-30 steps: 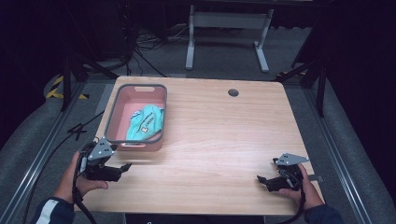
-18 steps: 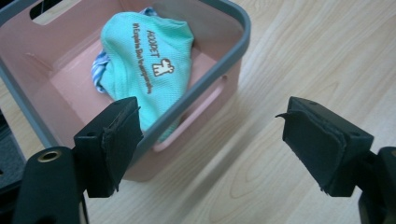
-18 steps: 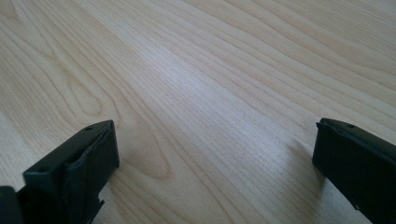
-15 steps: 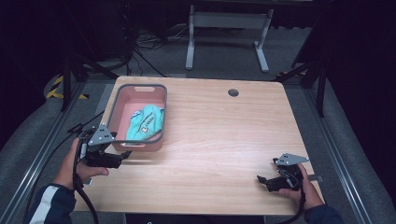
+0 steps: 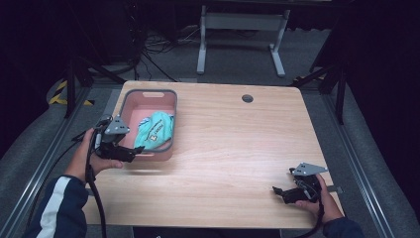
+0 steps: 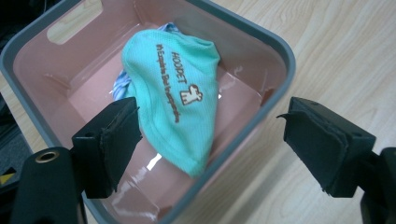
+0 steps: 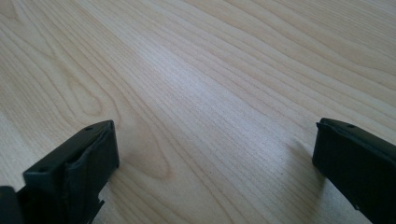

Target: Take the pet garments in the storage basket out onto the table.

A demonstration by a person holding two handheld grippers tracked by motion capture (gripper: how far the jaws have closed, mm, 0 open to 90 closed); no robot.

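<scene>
**A:** Your left gripper [image 6: 212, 140] hangs over the near corner of the bin [image 5: 130, 100], jaws spread wide and holding nothing. One jaw is over the inside, the other over the table [image 5: 237, 148] outside the wall.

**B:** And the thing itself?

**A:** The cloth [image 6: 175, 102] is a mint-green knit with brown print, bunched up in the bin and leaning toward its near wall. A bit of paler blue fabric [image 6: 119, 84] peeks out beneath it; whether that is a second piece, I cannot tell.

**B:** How will it handle?

**A:** I'd judge it light, soft and limp. It will sag and stretch instead of lifting as one shape, and it should not slip much in the padded jaws. Pinch a raised fold near the middle of the bunch, not a thin edge, or you may only drag a corner.

**B:** What is in your way?

**A:** The bin's grey rim [image 6: 275, 44] and wall. As you stand now, closing would catch the wall between the jaws, so both must be brought inside first. The bin looks light and may slide or tip if you snag it.

**B:** The other hand?

**A:** Your right gripper [image 5: 291, 191] sits low at the near right of the table, well apart, jaws wide and empty over bare wood.
</scene>
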